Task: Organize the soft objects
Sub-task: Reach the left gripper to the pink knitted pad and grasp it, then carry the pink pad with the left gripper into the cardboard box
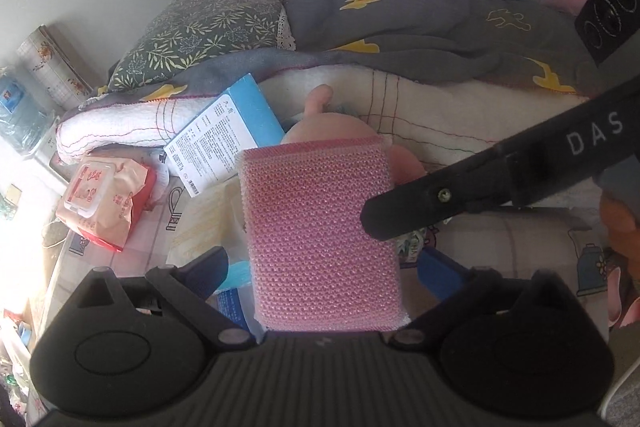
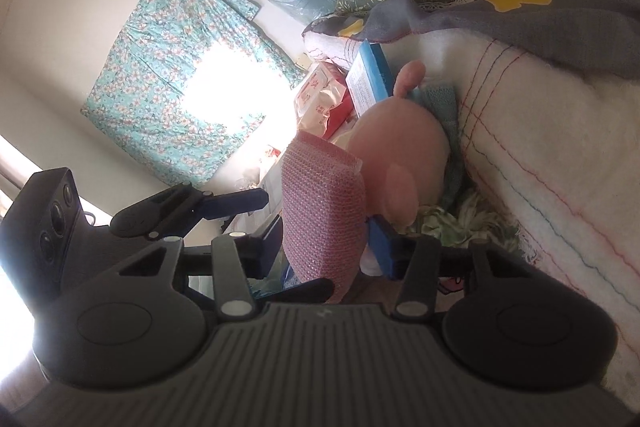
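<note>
To the left of my left tool (image 1: 320, 267) lies a blue-and-white printed carton (image 1: 224, 139). That tool's jaws clamp the pink knitted rectangular sponge (image 1: 320, 227), and my right tool (image 2: 324, 247) is half-open around it. If the two pull apart, it could twist loose onto the bed.

My left gripper (image 1: 320, 267) has the sponge (image 1: 320, 235) between its fingers, and my right gripper (image 2: 324, 247) reaches in from the right, one finger across the sponge's right edge. Just behind the sponge lies the plush toy (image 1: 332, 125) on the bed (image 1: 460, 107). Left of the toy, the box (image 1: 224, 139) leans on the rolled blanket (image 1: 116, 123); the wipes pack (image 1: 102, 205) sits before that blanket, further left. The pillow (image 1: 200, 27) and quilt (image 1: 420, 23) lie behind, toward the wall.
</note>
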